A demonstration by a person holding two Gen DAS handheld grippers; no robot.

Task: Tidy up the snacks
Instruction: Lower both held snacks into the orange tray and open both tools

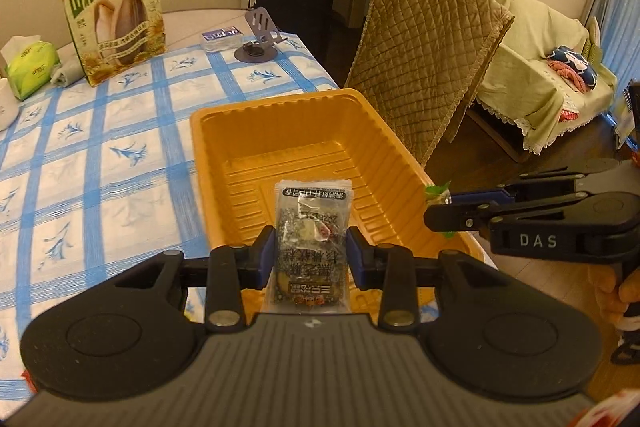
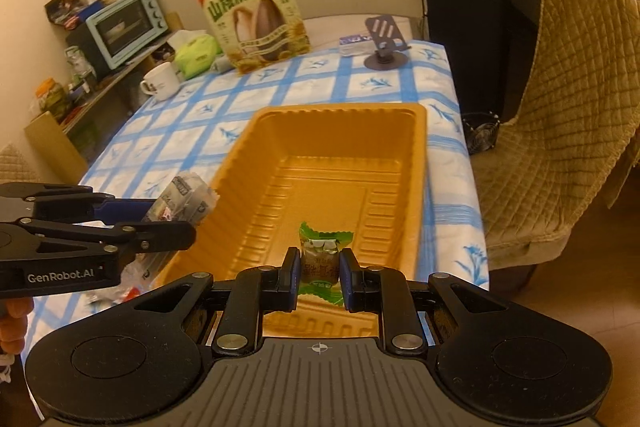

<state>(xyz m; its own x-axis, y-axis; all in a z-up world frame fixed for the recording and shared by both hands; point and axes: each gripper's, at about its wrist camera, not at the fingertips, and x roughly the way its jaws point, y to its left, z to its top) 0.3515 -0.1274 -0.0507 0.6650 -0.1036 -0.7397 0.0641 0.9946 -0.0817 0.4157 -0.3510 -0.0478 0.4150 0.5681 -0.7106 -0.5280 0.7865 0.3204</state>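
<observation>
An empty orange plastic tray [image 1: 224, 131] stands on the blue-checked tablecloth; it also shows in the right wrist view [image 2: 416, 163]. My left gripper [image 1: 311, 255] is shut on a clear grey snack packet [image 1: 312, 223] held over the tray's near end; the packet also shows in the right wrist view [image 2: 180, 199]. My right gripper [image 2: 320, 269] is shut on a small green-wrapped candy [image 2: 322, 251] above the tray's near end. In the left wrist view the right gripper [image 1: 434, 211] sits at the tray's right rim with the green wrapper [image 1: 436, 191] showing.
A big sunflower-seed bag [image 1: 114, 15] stands at the table's far side, with a tissue pack [image 1: 30, 65], a white mug [image 2: 160, 81], a phone stand [image 1: 258, 39] and a small box [image 1: 222, 37]. A quilt-covered chair [image 1: 424, 55] stands right of the table. More wrappers [image 2: 128, 287] lie by the tray's near left corner.
</observation>
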